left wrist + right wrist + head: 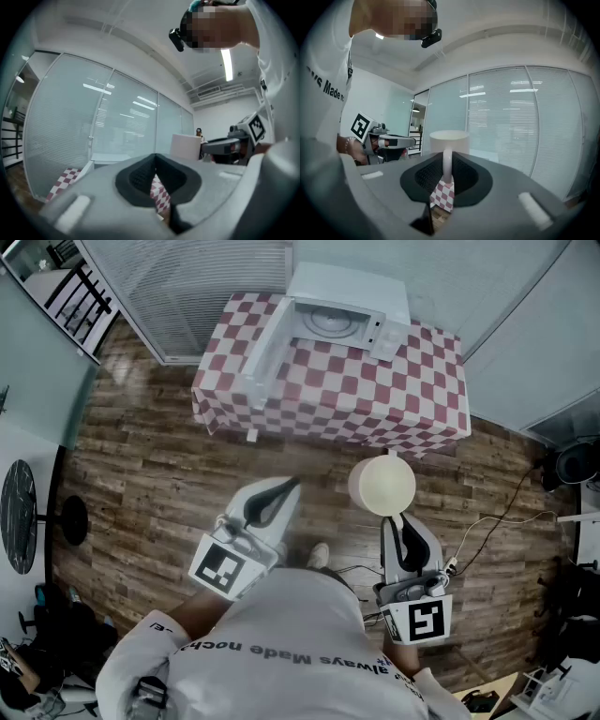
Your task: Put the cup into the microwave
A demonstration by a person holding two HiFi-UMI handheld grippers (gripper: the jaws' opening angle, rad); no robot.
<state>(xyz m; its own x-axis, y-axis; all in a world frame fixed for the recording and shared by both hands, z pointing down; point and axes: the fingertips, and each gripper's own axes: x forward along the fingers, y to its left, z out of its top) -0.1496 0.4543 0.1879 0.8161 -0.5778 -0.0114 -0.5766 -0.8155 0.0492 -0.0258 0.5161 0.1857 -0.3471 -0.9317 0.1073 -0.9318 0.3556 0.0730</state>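
A white microwave (pixel 339 319) stands on a red-and-white checked table (pixel 375 395), its door (pixel 265 345) swung open to the left and the turntable showing inside. My right gripper (pixel 395 519) is shut on the handle of a cream cup (pixel 382 486), held upright above the floor short of the table's front edge. In the right gripper view the cup (pixel 449 139) stands just past the jaws, its handle (pixel 447 165) pinched between them. My left gripper (pixel 283 489) is held beside it to the left, jaws together with nothing in them (pixel 154 174). The cup (pixel 186 146) also shows in the left gripper view.
The floor (pixel 159 474) is wood plank. A round black side table (pixel 19 517) stands at the far left. Cables (pixel 487 526) trail over the floor at the right. Glass walls with blinds (pixel 206 287) run behind the table.
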